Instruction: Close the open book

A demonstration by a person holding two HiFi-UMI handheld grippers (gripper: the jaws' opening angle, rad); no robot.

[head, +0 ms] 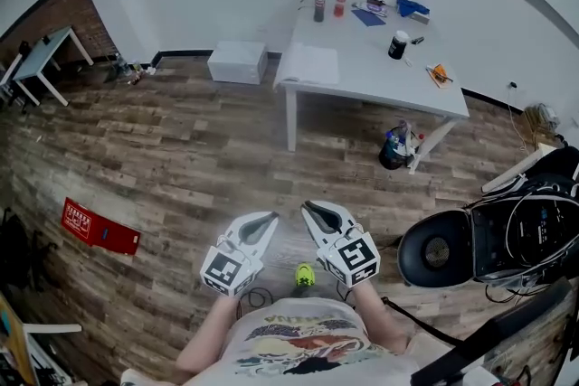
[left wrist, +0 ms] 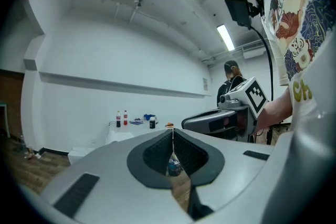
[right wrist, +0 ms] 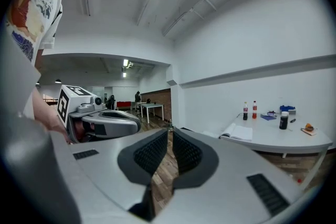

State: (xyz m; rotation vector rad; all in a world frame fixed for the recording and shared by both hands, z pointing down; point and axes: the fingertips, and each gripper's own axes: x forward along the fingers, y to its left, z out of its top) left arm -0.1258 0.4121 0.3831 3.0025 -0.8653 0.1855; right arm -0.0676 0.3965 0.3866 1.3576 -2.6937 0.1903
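Jaws of my grey left gripper (head: 270,218) are pressed together on nothing; my grey right gripper (head: 308,207) is closed and empty too. Well ahead across the wooden plank floor (head: 181,149), the open white-paged book (head: 310,63) lies flat at the left end of the white rectangular table (head: 380,79). I should come square to that edge, slip one tip under a cover and fold it over, the other steadying the spine.

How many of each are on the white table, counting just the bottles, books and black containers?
bottles: 2
open book: 1
black container: 1
Total: 4
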